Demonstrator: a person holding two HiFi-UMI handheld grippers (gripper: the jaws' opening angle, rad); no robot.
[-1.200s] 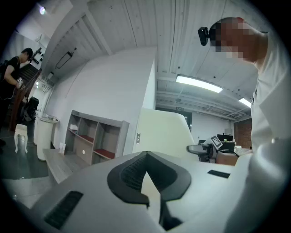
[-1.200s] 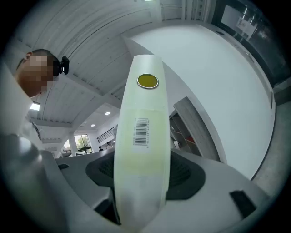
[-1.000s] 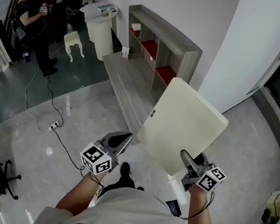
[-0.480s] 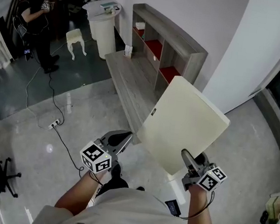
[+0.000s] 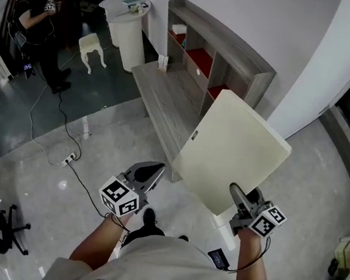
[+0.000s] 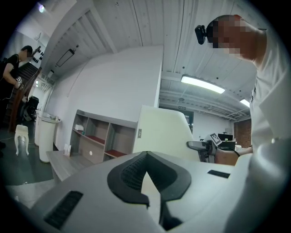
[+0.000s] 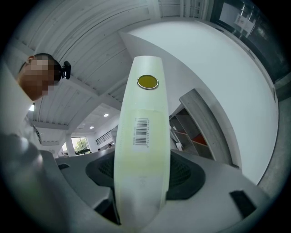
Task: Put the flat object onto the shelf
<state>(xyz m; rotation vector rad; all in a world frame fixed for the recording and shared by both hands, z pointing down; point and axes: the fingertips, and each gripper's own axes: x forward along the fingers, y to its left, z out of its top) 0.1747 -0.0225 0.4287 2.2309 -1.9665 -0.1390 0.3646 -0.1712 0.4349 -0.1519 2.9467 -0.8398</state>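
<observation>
The right gripper (image 5: 239, 197) (image 7: 141, 182) is clamped on the lower edge of the board (image 5: 234, 153) (image 7: 143, 113), whose cream edge fills the space between its jaws. A barcode label (image 7: 142, 131) and a round yellow sticker (image 7: 148, 82) are seen on that edge. The left gripper (image 5: 153, 169) (image 6: 146, 169) is held just beside the board's left side, apart from it; its jaws are drawn together to a thin slit and nothing is gripped between them.

The board is held up off the floor (image 5: 96, 158) and tilted, with one face turned to the head view. It is not on the shelf (image 5: 238, 51): in the head view its far corner overlaps the shelf's near end, and in the left gripper view the board (image 6: 161, 132) stands between that gripper and the shelf (image 6: 97, 136).

The shelf is set against the white wall (image 5: 243, 11), and red floors are seen in some of its compartments. A low wooden bench (image 5: 164, 99) runs along its front. Beyond the bench's far end a white bin (image 5: 128, 34) and a small white stool (image 5: 90, 51) are placed, and a person (image 5: 40, 22) in dark clothes is seen near them. A cable (image 5: 62, 124) trails across the floor.
</observation>
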